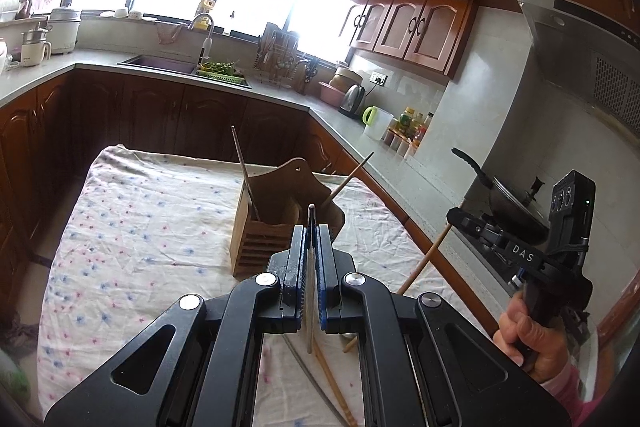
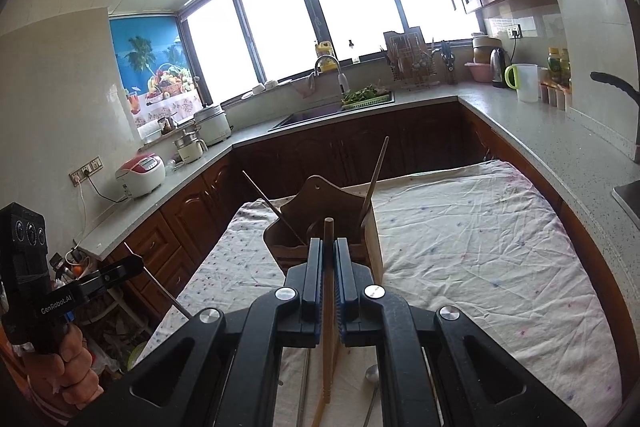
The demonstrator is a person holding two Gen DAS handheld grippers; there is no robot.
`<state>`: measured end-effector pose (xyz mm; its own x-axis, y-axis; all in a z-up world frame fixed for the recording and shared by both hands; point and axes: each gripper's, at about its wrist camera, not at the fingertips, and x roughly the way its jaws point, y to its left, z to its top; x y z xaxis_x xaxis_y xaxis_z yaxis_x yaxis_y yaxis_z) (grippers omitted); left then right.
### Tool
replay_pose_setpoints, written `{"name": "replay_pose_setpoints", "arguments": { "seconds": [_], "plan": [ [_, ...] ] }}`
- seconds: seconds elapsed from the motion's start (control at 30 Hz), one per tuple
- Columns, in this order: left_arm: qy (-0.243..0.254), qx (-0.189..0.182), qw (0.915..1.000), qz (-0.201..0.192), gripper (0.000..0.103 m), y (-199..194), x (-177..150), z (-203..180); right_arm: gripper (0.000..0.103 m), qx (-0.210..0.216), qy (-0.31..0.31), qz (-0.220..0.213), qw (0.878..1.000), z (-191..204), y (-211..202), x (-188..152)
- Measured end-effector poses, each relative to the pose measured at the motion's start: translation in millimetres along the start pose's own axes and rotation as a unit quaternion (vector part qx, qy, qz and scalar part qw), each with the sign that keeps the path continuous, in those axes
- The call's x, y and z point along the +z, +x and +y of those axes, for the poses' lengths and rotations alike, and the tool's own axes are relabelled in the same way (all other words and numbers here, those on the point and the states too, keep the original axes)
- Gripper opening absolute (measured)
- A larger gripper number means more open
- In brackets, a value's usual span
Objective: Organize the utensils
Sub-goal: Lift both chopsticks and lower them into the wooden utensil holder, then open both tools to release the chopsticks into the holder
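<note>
A wooden utensil holder (image 1: pixel 260 231) (image 2: pixel 320 207) stands on the flowered cloth just beyond both grippers, with two chopsticks (image 1: pixel 242 163) (image 2: pixel 376 179) leaning in it. My left gripper (image 1: pixel 311 229) is shut on a thin pale chopstick (image 1: pixel 309 307) that points at the holder. In the right wrist view this gripper (image 2: pixel 134 263) shows at the left. My right gripper (image 2: pixel 329 243) is shut on a wooden chopstick (image 2: pixel 328 307). The left wrist view has it at the right (image 1: pixel 454 217), held by a hand (image 1: pixel 528 339). Both grippers hang above the cloth, short of the holder.
Loose chopsticks (image 1: pixel 336 387) (image 2: pixel 326 391) and a metal spoon (image 2: pixel 372 375) lie on the cloth (image 2: pixel 480 247) beneath the grippers. Counters ring the table, with a sink (image 2: pixel 304 117), a kettle (image 1: pixel 354 101) and a wok (image 1: pixel 516 207) on the stove to the right.
</note>
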<state>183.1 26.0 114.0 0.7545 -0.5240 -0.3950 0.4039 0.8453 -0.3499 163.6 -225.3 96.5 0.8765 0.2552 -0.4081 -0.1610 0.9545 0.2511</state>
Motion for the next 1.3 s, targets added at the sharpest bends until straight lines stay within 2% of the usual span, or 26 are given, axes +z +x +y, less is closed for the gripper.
{"name": "replay_pose_setpoints", "arguments": {
  "seconds": [0.47,0.7,0.9,1.13,1.3],
  "plan": [
    [0.020,0.019,0.9968,-0.076,0.003,28.0,84.3,13.8,0.005,0.001,0.027,-0.100,0.995,-7.2,23.3,80.8],
    [0.005,0.044,0.9948,-0.091,0.003,61.1,103.5,36.4,0.005,-0.016,0.041,-0.125,0.991,-18.5,51.8,105.3],
    [-0.021,0.061,0.9945,-0.083,0.003,91.8,95.6,58.2,0.005,-0.027,0.045,-0.108,0.993,-30.4,84.8,93.1],
    [-0.027,0.074,0.9952,-0.059,0.004,122.8,60.9,60.9,0.006,-0.037,0.075,-0.093,0.992,-46.4,111.2,51.7],
    [-0.027,0.075,0.9962,-0.035,0.004,138.9,45.3,59.1,0.006,-0.038,0.091,-0.069,0.993,-53.8,124.6,35.4]
  ]
}}
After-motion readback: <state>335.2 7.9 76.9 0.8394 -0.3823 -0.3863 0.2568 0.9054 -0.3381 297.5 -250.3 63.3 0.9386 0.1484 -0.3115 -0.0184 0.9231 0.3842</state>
